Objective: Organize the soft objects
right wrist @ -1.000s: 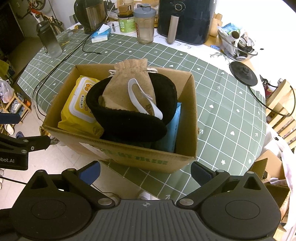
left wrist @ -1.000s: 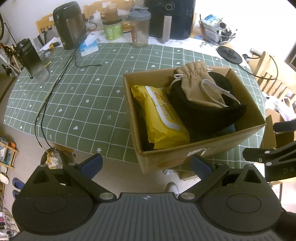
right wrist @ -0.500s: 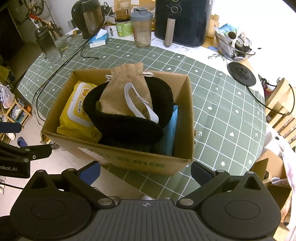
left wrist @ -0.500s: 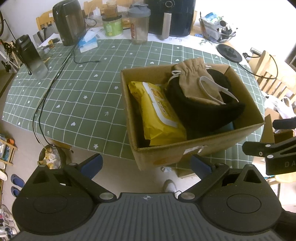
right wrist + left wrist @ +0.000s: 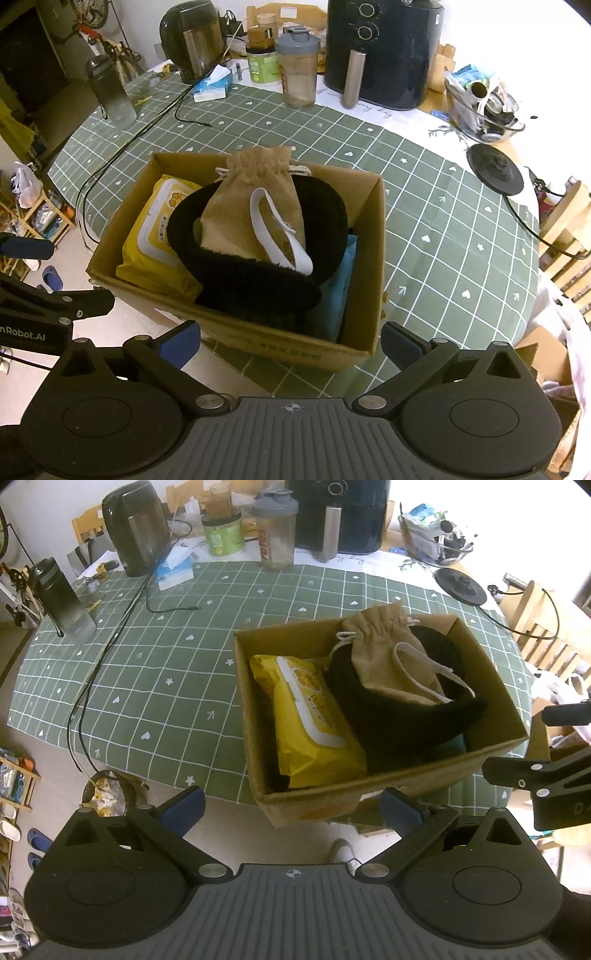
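Both tools hang short of the counter edge, and the cardboard box sits just ahead of them at that edge. The left tongs are spread wide with nothing between them; the right tongs are likewise released and empty.

Straight ahead of the right tongs, inside the box, a tan drawstring pouch lies on a black fleece item, with a white strap looped across it. These look light and limp; I judge the pouch will sag and fold when lifted, so the gathered neck at its far end, or a pinch across its middle, gives the surest hold. The fleece is bulkier and probably drapes; a pinch on its thick near rim should hold.

Ahead of the left tongs and slightly right, a yellow wipes pack leans against the box's left wall. It looks heavier, squashy, with slick film, so a grip across its narrow edge seems safest.

A blue item shows only as a sliver beside the fleece; I cannot identify it. Whatever lies beneath the fleece is hidden, and the box's printed front is unreadable.
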Demonstrator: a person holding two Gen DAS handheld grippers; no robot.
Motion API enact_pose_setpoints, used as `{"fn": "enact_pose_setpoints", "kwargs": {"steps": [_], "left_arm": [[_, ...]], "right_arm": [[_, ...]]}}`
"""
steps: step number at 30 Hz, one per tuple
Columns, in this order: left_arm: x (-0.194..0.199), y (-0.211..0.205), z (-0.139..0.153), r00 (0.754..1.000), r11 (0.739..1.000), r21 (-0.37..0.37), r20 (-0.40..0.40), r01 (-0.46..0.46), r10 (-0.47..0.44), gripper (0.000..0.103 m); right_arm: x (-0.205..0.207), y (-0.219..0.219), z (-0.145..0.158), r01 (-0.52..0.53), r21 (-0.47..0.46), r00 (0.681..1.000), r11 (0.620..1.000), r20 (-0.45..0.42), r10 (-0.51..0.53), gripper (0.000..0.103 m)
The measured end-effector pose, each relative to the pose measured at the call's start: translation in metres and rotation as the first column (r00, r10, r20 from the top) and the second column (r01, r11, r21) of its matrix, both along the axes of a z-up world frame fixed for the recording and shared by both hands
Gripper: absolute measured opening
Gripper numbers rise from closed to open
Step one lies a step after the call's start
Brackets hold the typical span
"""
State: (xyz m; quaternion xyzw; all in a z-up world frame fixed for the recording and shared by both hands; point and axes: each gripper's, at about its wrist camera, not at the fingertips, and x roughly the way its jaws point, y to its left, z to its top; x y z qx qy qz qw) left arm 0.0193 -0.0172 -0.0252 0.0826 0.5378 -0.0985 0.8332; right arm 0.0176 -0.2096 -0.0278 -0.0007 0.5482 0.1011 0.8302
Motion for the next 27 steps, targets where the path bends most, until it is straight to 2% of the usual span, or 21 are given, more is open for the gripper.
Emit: {"fn": "enact_pose_setpoints", "kwargs": {"steps": [27], "left_arm": [[0.01,-0.011,0.008,1.0,1.0,-0.002,0.018,0.01,-0.01,0.103]], "right_arm": [[0.009,-0.009,-0.001,-0.056,0.027,0.998,0.998,-0.005,0.056,0.103]]}}
